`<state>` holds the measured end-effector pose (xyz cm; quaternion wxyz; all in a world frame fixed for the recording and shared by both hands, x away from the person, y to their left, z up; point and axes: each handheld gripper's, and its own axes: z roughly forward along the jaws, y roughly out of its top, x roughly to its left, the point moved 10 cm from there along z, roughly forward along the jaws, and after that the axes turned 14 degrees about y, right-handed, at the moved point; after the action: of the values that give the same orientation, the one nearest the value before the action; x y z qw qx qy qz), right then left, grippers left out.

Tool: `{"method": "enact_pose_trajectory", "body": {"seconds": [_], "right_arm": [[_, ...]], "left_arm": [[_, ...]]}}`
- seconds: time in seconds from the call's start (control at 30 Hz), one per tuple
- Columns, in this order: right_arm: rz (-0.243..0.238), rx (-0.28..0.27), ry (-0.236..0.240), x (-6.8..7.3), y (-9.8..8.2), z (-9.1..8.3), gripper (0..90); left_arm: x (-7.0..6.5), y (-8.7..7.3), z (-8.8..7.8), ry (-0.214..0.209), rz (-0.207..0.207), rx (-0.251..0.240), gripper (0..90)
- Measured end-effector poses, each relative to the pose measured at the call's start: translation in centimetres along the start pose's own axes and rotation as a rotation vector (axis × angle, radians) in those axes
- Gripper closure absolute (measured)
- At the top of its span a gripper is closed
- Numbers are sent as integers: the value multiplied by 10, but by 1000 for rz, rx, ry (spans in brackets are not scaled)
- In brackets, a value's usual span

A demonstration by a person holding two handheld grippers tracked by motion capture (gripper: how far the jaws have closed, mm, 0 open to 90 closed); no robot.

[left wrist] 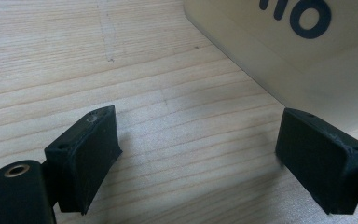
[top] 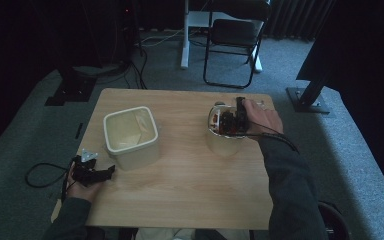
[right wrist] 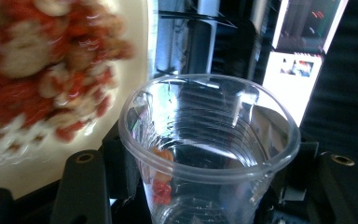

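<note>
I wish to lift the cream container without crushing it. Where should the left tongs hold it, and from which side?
Grip one wall of the cream container at its rim, coming from above on the side nearest the left tongs. The top is open and the wall thin, while the body looks wider than the open jaws.

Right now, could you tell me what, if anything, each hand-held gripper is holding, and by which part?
The right hand-held gripper holds a clear plastic cup, its jaws clamped on the cup's sides below the rim. The left hand-held gripper holds nothing; its jaws stand open over the table.
</note>
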<state>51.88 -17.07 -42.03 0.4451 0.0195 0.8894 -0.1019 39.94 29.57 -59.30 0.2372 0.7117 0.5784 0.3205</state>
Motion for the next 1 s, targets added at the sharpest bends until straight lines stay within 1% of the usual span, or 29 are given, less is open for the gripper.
{"method": "enact_pose_trajectory", "body": {"seconds": [0.03, 0.07, 0.1, 0.13, 0.17, 0.3, 0.43, 0.47, 0.5, 0.63, 0.7, 0.77, 0.8, 0.87, 0.9, 0.93, 1.0], "right_arm": [[40, -14, 2, -2, -1, -1, 380], [60, -41, 14, -2, 0, -1, 380], [46, -29, 18, 1, -1, 0, 379], [60, -26, 20, 1, -3, 1, 377], [101, -58, 35, 1, -3, 1, 376], [346, -219, 86, -5, -12, -4, 369], [581, -377, 149, -7, -24, -6, 362], [615, -404, 163, -7, -26, -6, 361], [675, -443, 181, -7, -30, -6, 360], [842, -560, 252, -5, -43, -4, 356], [908, -610, 280, -4, -49, -4, 355], [990, -671, 304, -5, -58, -5, 354], [1021, -698, 318, -5, -61, -5, 352], [1064, -734, 337, -5, -67, -6, 350], [1095, -772, 360, -4, -69, -8, 349], [1116, -795, 372, -3, -71, -9, 348], [1143, -831, 378, -2, -76, -11, 348]], "left_arm": [[0, 0, 0, 0, 0, 0, 136], [0, 0, 0, 0, 0, 0, 136], [0, 0, 0, 0, 0, 0, 136], [0, 0, 0, 0, 0, 0, 136], [0, 0, 0, 0, 0, 0, 136], [0, 0, 0, 0, 0, 0, 136], [0, 0, 0, 0, 0, 0, 136], [0, 0, 0, 0, 0, 0, 136], [0, 0, 0, 0, 0, 0, 136], [0, 0, 0, 0, -1, 0, 136], [0, 0, 0, 0, 0, 0, 136], [0, 0, 0, 0, 0, 0, 136], [0, 0, 0, 0, 0, 0, 136], [0, 0, 0, 0, 0, 0, 135], [0, 0, 0, 0, 0, 0, 136], [0, 0, 0, 0, 0, 0, 135], [0, 0, 0, 0, 0, 0, 136]]}}
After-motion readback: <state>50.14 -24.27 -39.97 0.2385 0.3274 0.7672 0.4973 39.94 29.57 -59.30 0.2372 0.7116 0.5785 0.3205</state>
